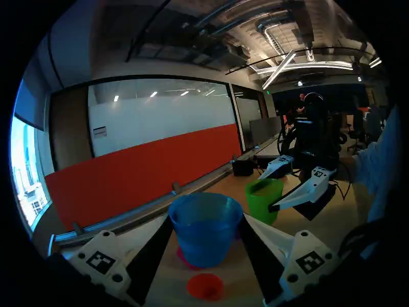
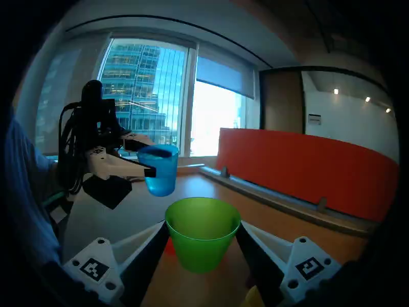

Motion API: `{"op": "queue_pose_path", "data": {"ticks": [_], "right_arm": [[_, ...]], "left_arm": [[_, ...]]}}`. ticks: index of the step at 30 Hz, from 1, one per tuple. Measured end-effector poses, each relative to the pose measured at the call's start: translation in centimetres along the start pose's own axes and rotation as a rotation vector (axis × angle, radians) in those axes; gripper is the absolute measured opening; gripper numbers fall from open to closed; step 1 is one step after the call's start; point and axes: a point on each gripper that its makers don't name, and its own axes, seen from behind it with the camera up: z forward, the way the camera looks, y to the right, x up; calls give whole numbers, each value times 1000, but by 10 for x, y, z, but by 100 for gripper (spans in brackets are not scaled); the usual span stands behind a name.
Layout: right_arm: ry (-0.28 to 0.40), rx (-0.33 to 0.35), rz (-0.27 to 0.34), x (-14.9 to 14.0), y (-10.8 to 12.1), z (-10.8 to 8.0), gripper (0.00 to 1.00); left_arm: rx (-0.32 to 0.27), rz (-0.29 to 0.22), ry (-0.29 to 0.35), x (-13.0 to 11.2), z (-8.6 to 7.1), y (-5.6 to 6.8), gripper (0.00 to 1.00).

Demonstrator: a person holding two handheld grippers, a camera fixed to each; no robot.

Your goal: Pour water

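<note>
Now, on our left, we have the left gripper clamped on the blue cup, both fingers pressing its sides, holding it above the wooden table. To its right, the right gripper grips the green cup the same way, near the blue one but apart. We judge spilling the main risk: tipping before one rim sits over the other mouth would wet the table, and tapered walls might slip. Both cups stand upright, long axes vertical, mouths up.
</note>
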Motion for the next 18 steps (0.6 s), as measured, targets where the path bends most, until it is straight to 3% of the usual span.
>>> {"op": "queue_pose_path", "data": {"ticks": [18], "right_arm": [[9, 49, -20, 4, -20, 13, 91]], "left_arm": [[58, 216, 16, 31, 3, -13, 86]]}}
